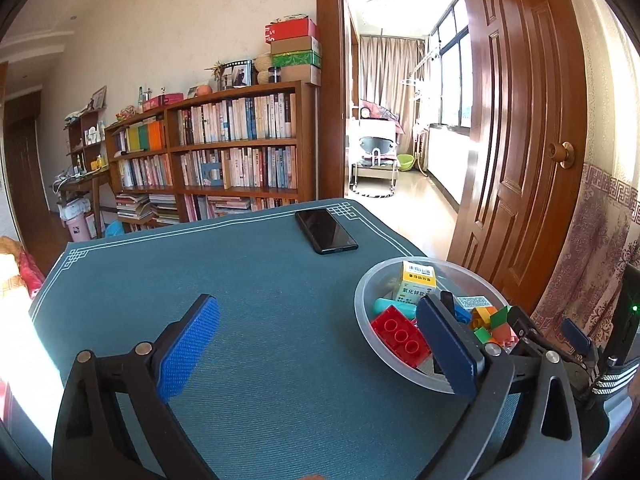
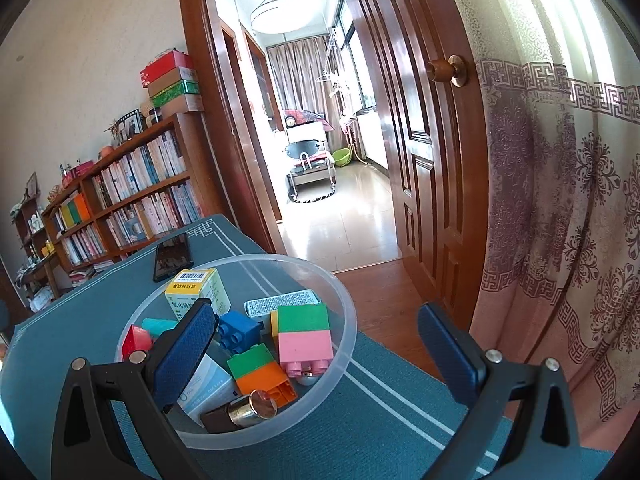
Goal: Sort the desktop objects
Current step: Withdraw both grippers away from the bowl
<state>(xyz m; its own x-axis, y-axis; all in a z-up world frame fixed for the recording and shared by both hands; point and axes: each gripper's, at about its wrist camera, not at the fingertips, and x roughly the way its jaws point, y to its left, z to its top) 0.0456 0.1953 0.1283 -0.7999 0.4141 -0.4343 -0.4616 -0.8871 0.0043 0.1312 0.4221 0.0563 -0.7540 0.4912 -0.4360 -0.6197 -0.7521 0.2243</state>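
Left wrist view shows the left tool (image 1: 320,344) spread wide and empty over the teal surface (image 1: 260,280), its right finger hiding part of the clear bowl (image 2: 344,300) of bricks. Right tool (image 2: 320,344) gapes empty too, covering the red brick (image 2: 136,340).

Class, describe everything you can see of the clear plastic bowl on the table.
The clear plastic bowl is round, translucent and frosted-looking, with a thick rolled rim. It stands upright on the teal table mat, near its right edge, below the black phone. Inside lie toy bricks, a yellow-and-white medicine box, a small white carton and a metallic cylinder. Neither gripper grips it.
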